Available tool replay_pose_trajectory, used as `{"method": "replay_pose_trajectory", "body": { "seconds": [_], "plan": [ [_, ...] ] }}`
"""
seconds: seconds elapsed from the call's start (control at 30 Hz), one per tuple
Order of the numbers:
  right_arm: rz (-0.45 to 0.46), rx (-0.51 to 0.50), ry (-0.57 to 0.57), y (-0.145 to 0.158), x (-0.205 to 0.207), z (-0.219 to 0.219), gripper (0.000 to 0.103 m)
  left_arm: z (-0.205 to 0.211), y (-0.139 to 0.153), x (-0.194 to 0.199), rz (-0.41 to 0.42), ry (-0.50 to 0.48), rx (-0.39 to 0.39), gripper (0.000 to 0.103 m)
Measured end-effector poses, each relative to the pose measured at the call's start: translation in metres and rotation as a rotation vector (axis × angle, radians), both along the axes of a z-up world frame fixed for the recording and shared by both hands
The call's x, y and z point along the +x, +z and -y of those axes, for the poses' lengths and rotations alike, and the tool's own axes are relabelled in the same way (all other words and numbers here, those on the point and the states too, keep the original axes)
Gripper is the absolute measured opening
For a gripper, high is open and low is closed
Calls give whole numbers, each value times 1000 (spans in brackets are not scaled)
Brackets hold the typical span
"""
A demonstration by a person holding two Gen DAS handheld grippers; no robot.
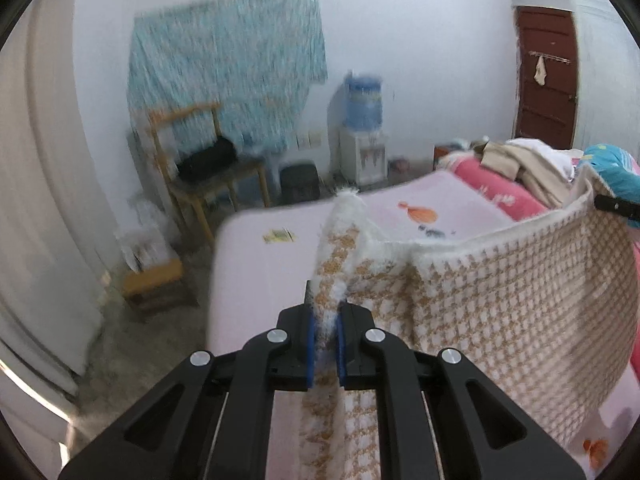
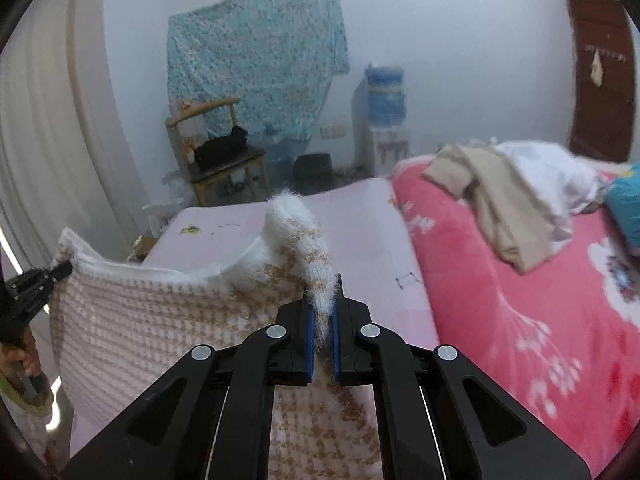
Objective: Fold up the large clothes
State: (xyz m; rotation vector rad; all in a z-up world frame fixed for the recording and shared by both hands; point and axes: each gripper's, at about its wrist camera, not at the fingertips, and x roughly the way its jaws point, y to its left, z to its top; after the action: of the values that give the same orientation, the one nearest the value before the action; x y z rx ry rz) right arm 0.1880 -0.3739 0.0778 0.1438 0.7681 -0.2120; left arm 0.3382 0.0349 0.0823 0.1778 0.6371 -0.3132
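Note:
A fluffy white and tan houndstooth knit garment [image 1: 500, 292] hangs stretched in the air above the bed between my two grippers. My left gripper [image 1: 325, 320] is shut on one upper corner of it, a fuzzy white edge sticking up past the blue pads. My right gripper [image 2: 322, 316] is shut on the other upper corner of the garment [image 2: 160, 320]. The right gripper's tip shows at the right edge of the left wrist view [image 1: 616, 205]; the left gripper shows at the left edge of the right wrist view [image 2: 40, 284].
The bed has a pale pink sheet [image 1: 260, 272] and a bright pink floral blanket [image 2: 520, 304] with a pile of beige and white clothes [image 2: 500, 196]. Beyond stand a wooden chair [image 1: 200, 176], a water dispenser [image 1: 364, 136], a dark stool [image 1: 300, 182] and a brown door [image 1: 546, 80].

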Motion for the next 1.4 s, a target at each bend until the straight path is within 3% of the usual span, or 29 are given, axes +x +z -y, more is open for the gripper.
{"method": "replay_pose_trajectory", "body": {
  "seconds": [0.07,0.17,0.2,0.23,0.3,0.4,0.47,0.57,0.63,0.7,0.73,0.77,0.8,0.83,0.87,0.97,1.1,1.2,1.27,1.33,1.4],
  "plan": [
    [-77,20,-7,-30,27,11,6,4,-30,40,-120,9,6,10],
    [-260,37,-41,-94,55,33,16,-4,-80,82,-334,53,-41,13],
    [-301,28,-69,-106,57,41,24,-8,-89,87,-377,67,-65,20],
    [-309,42,-90,-109,54,48,39,-14,-92,91,-399,79,-95,24],
    [-239,91,-117,-97,41,60,47,-32,-84,86,-372,94,-179,25],
    [-152,92,-121,-70,29,63,48,-47,-61,79,-300,92,-274,25],
    [-129,131,-52,-65,36,50,48,-43,-52,78,-287,46,-330,25],
    [-196,189,70,-85,61,25,47,-8,-73,92,-416,-46,-326,25],
    [-271,213,91,-109,77,17,43,4,-95,100,-486,-29,-284,25],
    [-320,235,25,-126,82,32,36,-3,-113,109,-525,5,-326,25],
    [-319,249,-17,-128,79,43,21,-13,-118,112,-550,20,-403,25],
    [-314,273,-54,-128,75,55,20,-29,-120,113,-575,50,-498,25],
    [-300,285,-121,-122,67,70,23,-39,-116,112,-568,86,-526,25],
    [-299,245,-185,-115,59,79,40,-46,-112,110,-553,109,-520,25],
    [-284,206,-213,-105,49,84,44,-52,-107,108,-531,126,-503,25],
    [-237,165,-200,-77,23,76,44,-60,-81,84,-447,134,-450,25],
    [-193,127,-55,-49,-22,21,46,-37,-57,29,-386,-40,-398,26],
    [-221,91,67,-57,-46,-22,49,-2,-64,-18,-403,-177,-326,29],
    [-265,47,91,-71,-54,-36,50,4,-80,-34,-415,-163,-259,31],
    [-333,18,63,-98,-63,-37,50,4,-112,-37,-455,-77,-173,31],
    [-320,77,47,-106,-68,-27,50,-7,-119,-39,-445,-68,-249,31]
  ]
}}
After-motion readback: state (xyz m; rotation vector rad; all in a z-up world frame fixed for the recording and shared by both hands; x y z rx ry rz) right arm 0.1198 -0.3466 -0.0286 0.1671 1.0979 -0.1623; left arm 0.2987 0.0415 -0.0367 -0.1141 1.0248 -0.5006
